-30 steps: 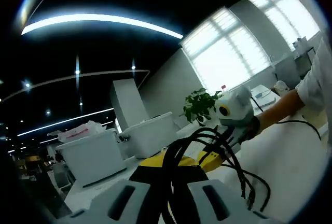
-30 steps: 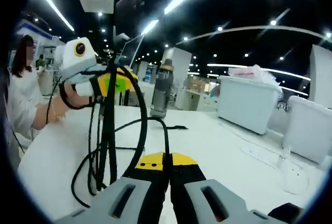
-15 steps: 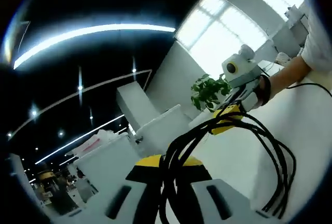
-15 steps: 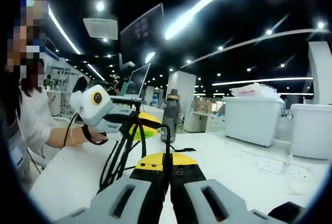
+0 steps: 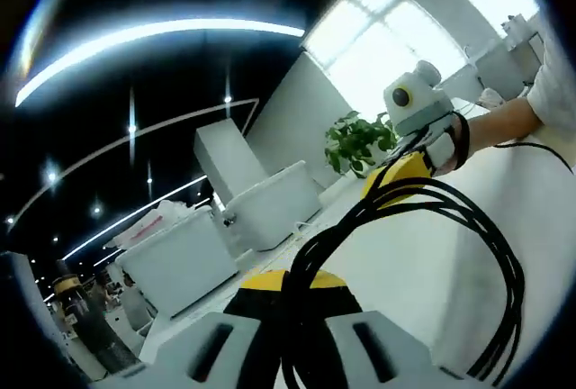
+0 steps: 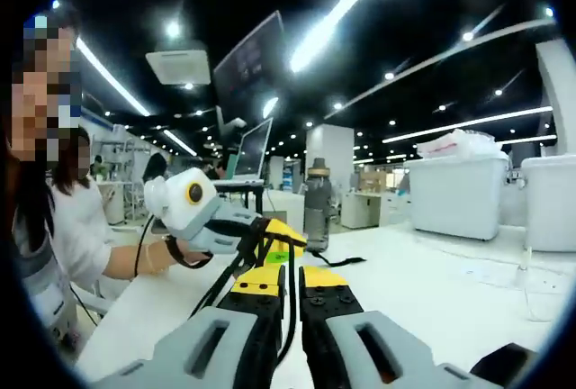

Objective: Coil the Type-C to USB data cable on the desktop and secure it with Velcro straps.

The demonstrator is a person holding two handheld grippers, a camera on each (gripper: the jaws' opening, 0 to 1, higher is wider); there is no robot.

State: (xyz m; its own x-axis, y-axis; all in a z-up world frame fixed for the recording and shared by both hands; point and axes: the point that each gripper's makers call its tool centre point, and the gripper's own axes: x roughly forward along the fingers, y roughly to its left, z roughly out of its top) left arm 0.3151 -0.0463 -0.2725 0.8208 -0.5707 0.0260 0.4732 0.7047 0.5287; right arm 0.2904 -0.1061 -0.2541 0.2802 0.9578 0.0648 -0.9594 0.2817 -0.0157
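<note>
The white desktop spreads out ahead of both pairs of jaws, and above it the black cable hangs in the air between the two tools, already gathered into several loops. From where I stand the coiling looks mostly done: in the left gripper view the loops run from that gripper's jaws up and forward to the right gripper, then sag in a wide bow off to the right of the jaws. The left gripper has its jaws clenched on the bundled strands. In the right gripper view the right gripper pinches a strand that rises between its nearly closed jaws, with the left gripper just ahead of them, holding the other end of the coil.

What is left, I judge, is the fastening. A short dark strip lies on the desk ahead of the right jaws, near a grey bottle; whether it is the Velcro strap I cannot tell. Nothing is wrapped around the bundle yet.

No brand, label or writing is readable anywhere.
</note>
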